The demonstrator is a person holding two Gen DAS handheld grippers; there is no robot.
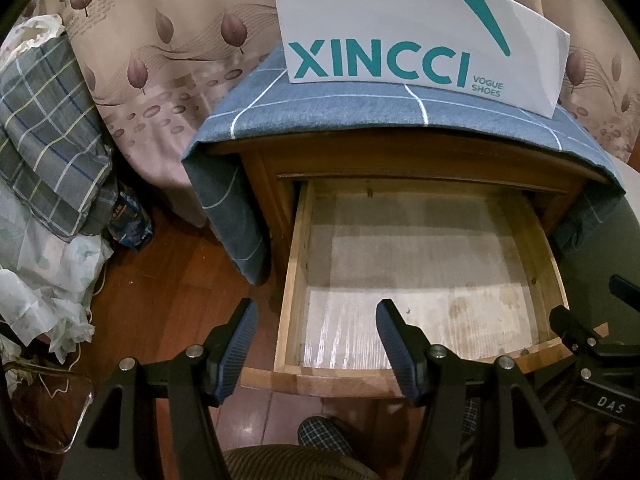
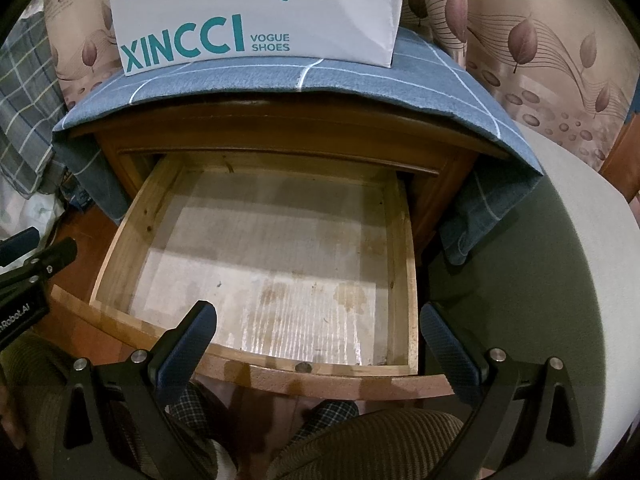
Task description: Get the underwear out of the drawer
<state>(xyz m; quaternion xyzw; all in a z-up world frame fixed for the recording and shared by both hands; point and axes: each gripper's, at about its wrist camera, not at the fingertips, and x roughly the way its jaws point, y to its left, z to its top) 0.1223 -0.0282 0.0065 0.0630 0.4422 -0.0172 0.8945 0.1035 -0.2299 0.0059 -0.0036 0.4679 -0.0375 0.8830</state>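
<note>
Hovering apart, both grippers' fingers above drawer front, nothing btwn.

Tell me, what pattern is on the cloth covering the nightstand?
The cloth is blue-grey with a wide grid of thin white lines, clearest in the right wrist view.

The white shoe box on the nightstand reads "XINCCI VOGUE SHOES" in teal. The right gripper carries "DAS"; the left gripper shows what looks like "RobotAI", partly cut off.

The pale wooden drawer looks matt and stained, under a woven blue cloth and smooth white paper bag.
</note>
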